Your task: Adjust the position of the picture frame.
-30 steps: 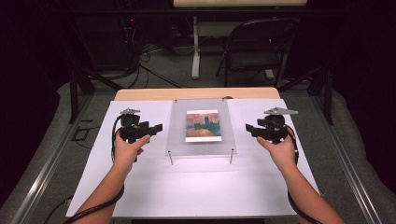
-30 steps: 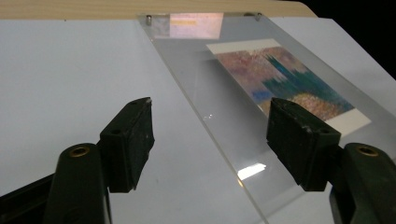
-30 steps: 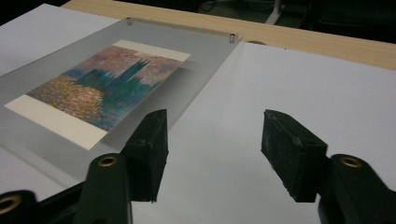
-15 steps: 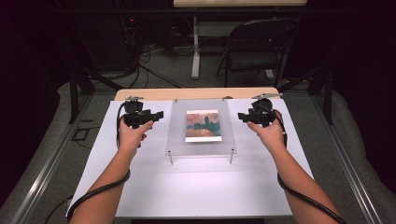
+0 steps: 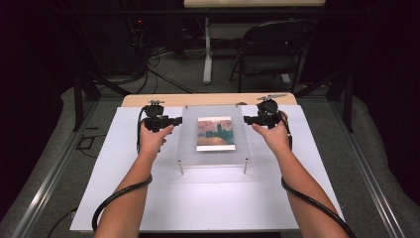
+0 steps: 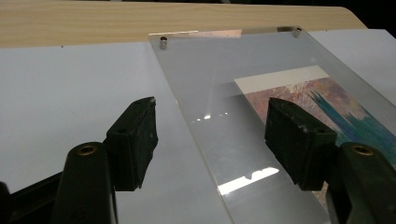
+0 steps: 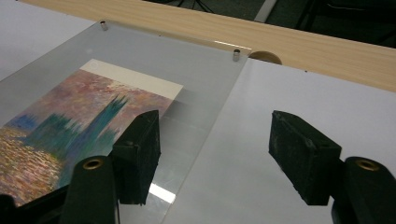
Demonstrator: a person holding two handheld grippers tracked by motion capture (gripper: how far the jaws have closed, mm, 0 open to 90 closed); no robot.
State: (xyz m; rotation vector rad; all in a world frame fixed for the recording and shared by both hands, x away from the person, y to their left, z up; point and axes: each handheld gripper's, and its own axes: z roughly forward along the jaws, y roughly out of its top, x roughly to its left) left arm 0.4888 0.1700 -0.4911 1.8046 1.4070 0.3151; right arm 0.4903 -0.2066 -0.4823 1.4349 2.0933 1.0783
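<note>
White matte table (image 5: 208, 198); clear glossy rectangular acrylic frame (image 5: 190, 141); painted print (image 5: 215, 134).

Bright table, dark surroundings, glare on acrylic panel (image 6: 243, 179).

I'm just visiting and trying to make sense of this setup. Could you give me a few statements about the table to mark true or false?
1. A clear acrylic frame holding a painted print lies flat on the white table cover. True.
2. The left gripper has its jaws clamped on a cup. False: they stand open at the frame's left edge, nothing pressed.
3. The right gripper sits at the frame's right edge, jaws open. True.
4. The print shows a plain black square. False: a pink sky with teal towers.
5. Small metal posts mark the frame's corners. True.
</note>
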